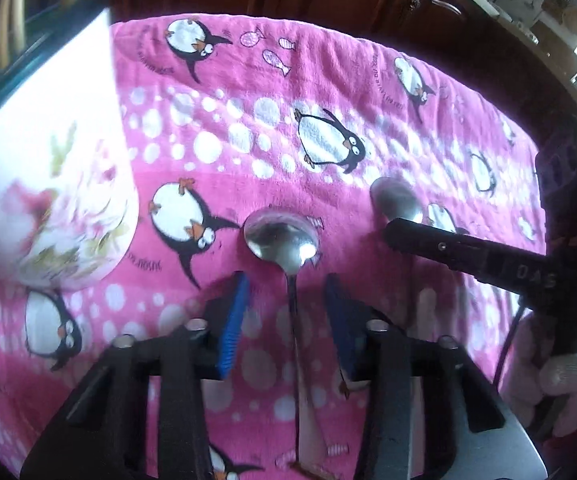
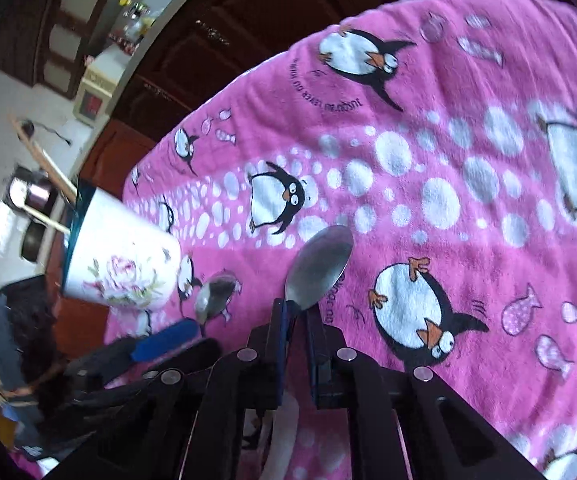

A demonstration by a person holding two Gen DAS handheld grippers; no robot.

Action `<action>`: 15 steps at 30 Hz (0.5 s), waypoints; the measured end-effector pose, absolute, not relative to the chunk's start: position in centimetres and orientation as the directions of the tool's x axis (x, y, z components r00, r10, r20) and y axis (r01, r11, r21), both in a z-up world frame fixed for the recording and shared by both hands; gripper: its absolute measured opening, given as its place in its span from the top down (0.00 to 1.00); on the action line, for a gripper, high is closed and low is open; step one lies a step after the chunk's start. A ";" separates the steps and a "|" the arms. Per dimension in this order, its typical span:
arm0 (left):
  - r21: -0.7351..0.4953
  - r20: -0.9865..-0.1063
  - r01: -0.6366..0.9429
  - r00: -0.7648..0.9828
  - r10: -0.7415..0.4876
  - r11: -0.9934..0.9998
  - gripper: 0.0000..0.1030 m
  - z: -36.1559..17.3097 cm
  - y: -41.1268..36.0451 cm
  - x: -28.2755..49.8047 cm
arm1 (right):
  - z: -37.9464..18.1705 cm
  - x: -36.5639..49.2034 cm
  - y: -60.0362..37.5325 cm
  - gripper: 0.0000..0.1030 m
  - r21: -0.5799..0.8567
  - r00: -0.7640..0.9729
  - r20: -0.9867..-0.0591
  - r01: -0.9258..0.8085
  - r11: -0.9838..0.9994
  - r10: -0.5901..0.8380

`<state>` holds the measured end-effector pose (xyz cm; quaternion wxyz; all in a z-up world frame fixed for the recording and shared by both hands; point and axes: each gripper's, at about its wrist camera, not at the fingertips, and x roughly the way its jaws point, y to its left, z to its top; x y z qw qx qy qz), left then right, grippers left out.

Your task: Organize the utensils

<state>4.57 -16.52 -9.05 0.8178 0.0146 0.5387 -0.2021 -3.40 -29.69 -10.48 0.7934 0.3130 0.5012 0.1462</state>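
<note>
My right hand-held gripper [image 2: 297, 312] pinches one spoon [image 2: 318, 268] at its thin, slippery steel neck; my left hand-held gripper [image 1: 286, 308] straddles the other spoon [image 1: 281, 240], unclamped, right of the floral cup [image 1: 48, 184].

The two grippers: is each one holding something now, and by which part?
Right gripper holds a spoon by its neck. Left gripper straddles another spoon's handle, not gripping yet.

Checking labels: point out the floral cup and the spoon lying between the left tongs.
floral cup [image 2: 122, 266], right wrist view, side wall at the rose.
spoon [image 1: 281, 238], left wrist view, middle of its bowl.
</note>
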 end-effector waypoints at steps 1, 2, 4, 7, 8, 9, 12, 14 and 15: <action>-0.188 -0.886 0.345 0.345 -0.311 0.919 0.78 -9.1 -16.7 4.8 | -10.6 -3.3 -29.7 0.93 0.650 0.460 -0.697 0.079 0.756 0.551; -0.195 -0.885 0.341 0.343 -0.315 0.919 0.88 -9.2 -16.7 5.1 | -10.6 -3.3 -29.7 0.93 0.653 0.466 -0.691 0.077 0.753 0.552; -0.228 -0.883 0.332 0.326 -0.338 0.915 0.95 -9.2 -16.5 5.3 | -10.4 -3.3 -29.6 0.94 0.648 0.482 -0.689 0.078 0.758 0.540; -0.285 -0.864 0.342 0.314 -0.395 0.895 0.96 -8.2 -15.8 4.9 | -8.7 -4.1 -29.7 0.96 0.633 0.519 -0.677 0.050 0.772 0.521; -0.298 -0.852 0.351 0.321 -0.413 0.888 0.96 -7.5 -15.3 4.4 | -8.0 -4.4 -29.7 0.97 0.635 0.530 -0.667 0.037 0.772 0.524; -0.308 -0.840 0.361 0.331 -0.429 0.880 0.96 -6.7 -14.9 3.9 | -7.0 -4.9 -29.7 0.97 0.634 0.542 -0.656 0.018 0.773 0.525; -0.315 -0.816 0.379 0.360 -0.452 0.870 0.96 -5.0 -13.8 2.6 | -4.6 -6.0 -29.4 0.97 0.621 0.574 -0.631 -0.029 0.783 0.521; -0.316 -0.800 0.387 0.381 -0.462 0.866 0.96 -3.9 -13.1 1.8 | -3.1 -6.6 -29.1 0.97 0.607 0.595 -0.616 -0.059 0.793 0.516; -0.312 -0.793 0.393 0.393 -0.465 0.865 0.96 -3.3 -12.8 1.4 | -2.6 -6.9 -29.1 0.97 0.604 0.601 -0.608 -0.074 0.793 0.519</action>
